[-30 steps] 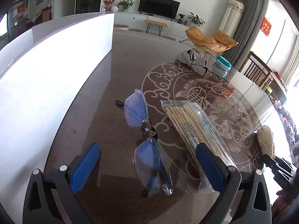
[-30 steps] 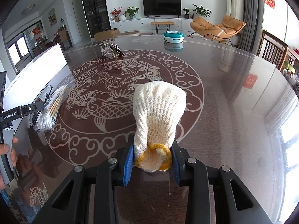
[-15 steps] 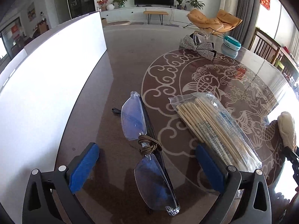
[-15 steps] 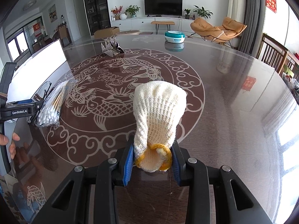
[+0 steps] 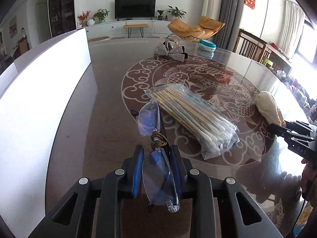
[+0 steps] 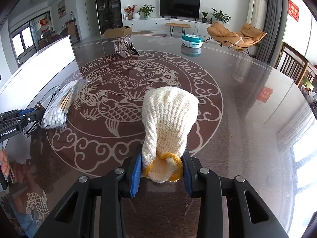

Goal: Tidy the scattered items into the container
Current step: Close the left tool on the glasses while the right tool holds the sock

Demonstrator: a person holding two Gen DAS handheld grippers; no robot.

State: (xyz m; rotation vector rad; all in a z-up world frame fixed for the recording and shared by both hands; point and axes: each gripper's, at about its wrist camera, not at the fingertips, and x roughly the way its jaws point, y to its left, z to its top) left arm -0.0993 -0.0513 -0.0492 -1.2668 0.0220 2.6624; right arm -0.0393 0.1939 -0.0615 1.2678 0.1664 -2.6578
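Note:
My left gripper (image 5: 157, 168) is shut on folded rimless glasses (image 5: 156, 170) with bluish lenses, their far lens (image 5: 148, 119) sticking out forward over the table. A clear bag of cotton swabs (image 5: 192, 117) lies just right of them; it also shows in the right wrist view (image 6: 59, 109). My right gripper (image 6: 161, 170) is shut on a cream knitted glove with a yellow cuff (image 6: 168, 123), also seen in the left wrist view (image 5: 269, 109). The white container (image 5: 39, 99) stands along the left.
A glittery silver bow (image 5: 171, 50) and a teal round box (image 5: 207, 45) sit at the far side of the glass table with its koi pattern (image 6: 138, 91). Chairs (image 6: 293, 67) stand at the right edge.
My left gripper has closed on the glasses, which it was straddling open before. The right gripper holds the glove as before and has hardly moved.

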